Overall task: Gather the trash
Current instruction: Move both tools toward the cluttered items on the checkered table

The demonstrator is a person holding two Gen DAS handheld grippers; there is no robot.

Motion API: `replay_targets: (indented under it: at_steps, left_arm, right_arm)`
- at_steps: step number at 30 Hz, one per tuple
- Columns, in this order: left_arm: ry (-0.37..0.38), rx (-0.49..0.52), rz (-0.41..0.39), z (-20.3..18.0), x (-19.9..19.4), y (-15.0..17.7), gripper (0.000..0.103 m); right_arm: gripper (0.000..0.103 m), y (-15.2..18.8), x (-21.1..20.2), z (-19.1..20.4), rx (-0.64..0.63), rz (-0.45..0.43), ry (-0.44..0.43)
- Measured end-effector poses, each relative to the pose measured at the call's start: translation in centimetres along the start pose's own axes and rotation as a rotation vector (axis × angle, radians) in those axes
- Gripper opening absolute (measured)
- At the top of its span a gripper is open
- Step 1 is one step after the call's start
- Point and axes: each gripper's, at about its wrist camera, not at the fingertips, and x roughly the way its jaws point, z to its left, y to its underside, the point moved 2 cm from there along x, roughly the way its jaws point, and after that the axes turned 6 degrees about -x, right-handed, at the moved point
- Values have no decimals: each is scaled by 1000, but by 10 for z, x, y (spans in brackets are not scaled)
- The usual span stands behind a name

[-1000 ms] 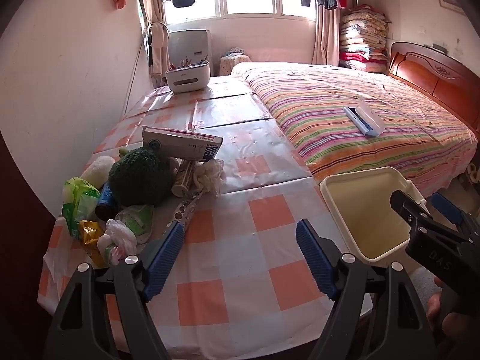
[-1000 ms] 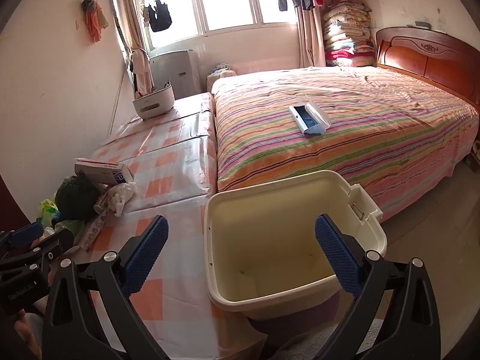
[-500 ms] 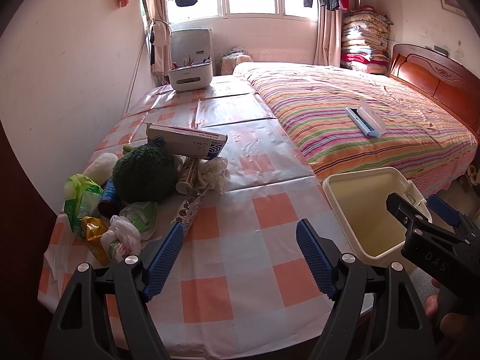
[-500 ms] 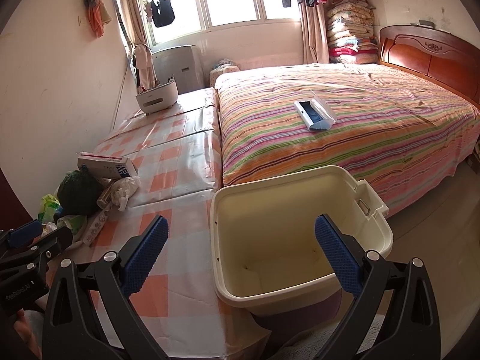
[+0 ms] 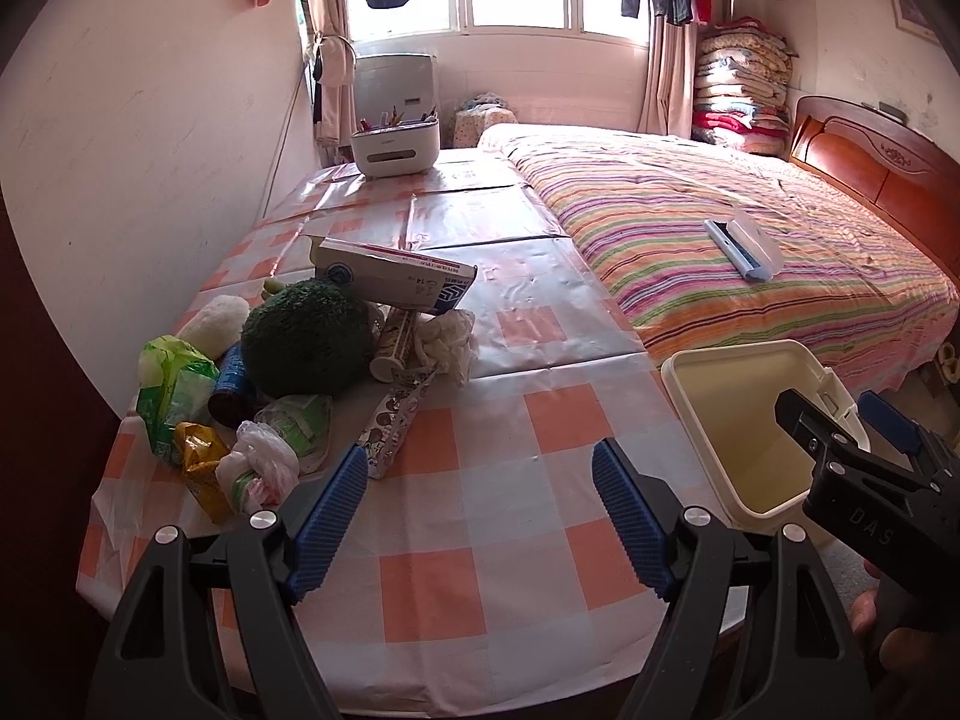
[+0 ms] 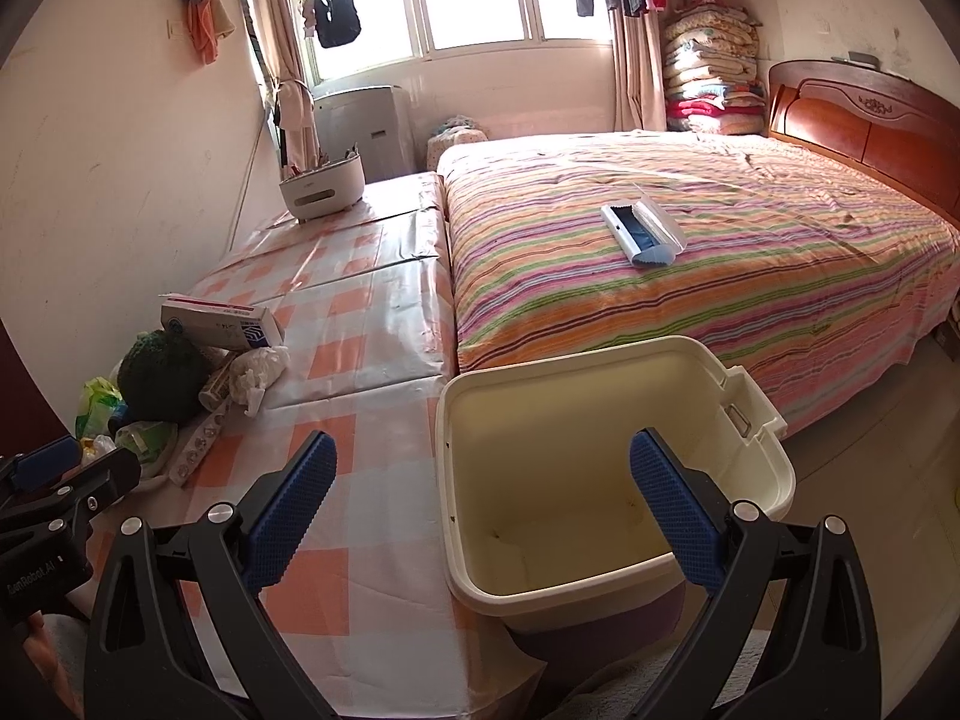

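A heap of trash lies at the left of the checked table: a white and blue carton, a dark green fuzzy ball, a green plastic bag, a yellow wrapper, a crumpled tissue and a printed wrapper. An empty cream bin stands off the table's right edge; it also shows in the left wrist view. My left gripper is open above the table, just right of the heap. My right gripper is open over the bin's near rim.
A striped bed fills the right, with a white and blue case on it. A white pen holder stands at the table's far end. The wall runs along the left.
Both grippers have risen and pulled back a little, so the heap and the bin sit lower in view. Both stay open. Nothing was picked up.
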Motion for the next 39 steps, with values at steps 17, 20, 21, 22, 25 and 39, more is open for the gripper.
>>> replay_targets:
  at_steps: [17, 20, 21, 22, 25, 39]
  left_arm:
    - [-17, -32, 6, 18, -2, 3, 75]
    - [-21, -40, 11, 21, -1, 5, 75]
    - [-22, -41, 12, 22, -1, 5, 75]
    - [-24, -43, 12, 23, -1, 5, 75]
    - [-30, -47, 10, 27, -2, 6, 75]
    - [-76, -91, 9, 48, -1, 9, 75]
  right_arm:
    - [97, 1, 5, 9, -20, 18, -10]
    - [97, 1, 7, 13, -27, 22, -17]
    - [97, 1, 7, 14, -30, 23, -19]
    - [97, 1, 7, 15, -34, 24, -21]
    - [97, 0, 8, 20, -45, 24, -27]
    - [97, -11, 16, 49, -110, 6, -84]
